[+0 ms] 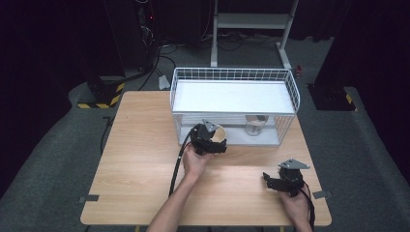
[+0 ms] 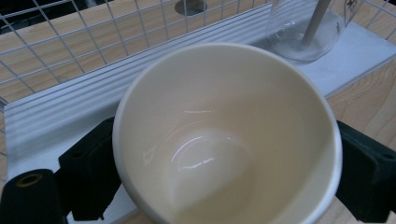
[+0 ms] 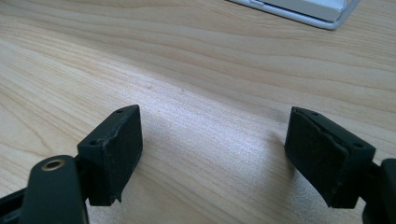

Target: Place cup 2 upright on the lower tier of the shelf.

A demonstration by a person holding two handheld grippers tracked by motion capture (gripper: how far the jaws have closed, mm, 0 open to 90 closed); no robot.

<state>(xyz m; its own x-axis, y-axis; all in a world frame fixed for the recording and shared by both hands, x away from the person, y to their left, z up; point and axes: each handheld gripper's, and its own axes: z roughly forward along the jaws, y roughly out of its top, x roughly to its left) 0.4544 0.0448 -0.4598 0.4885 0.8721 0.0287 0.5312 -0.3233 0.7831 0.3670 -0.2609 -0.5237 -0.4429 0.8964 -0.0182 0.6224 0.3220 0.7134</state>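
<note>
While clamped in the left gripper, cream cup mouth-up, tilted.

cup before rack; glass inside

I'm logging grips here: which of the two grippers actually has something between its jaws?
The left gripper, by the wire rack: its jaws clamp a cream cup. The right gripper stands open over bare table.
</note>
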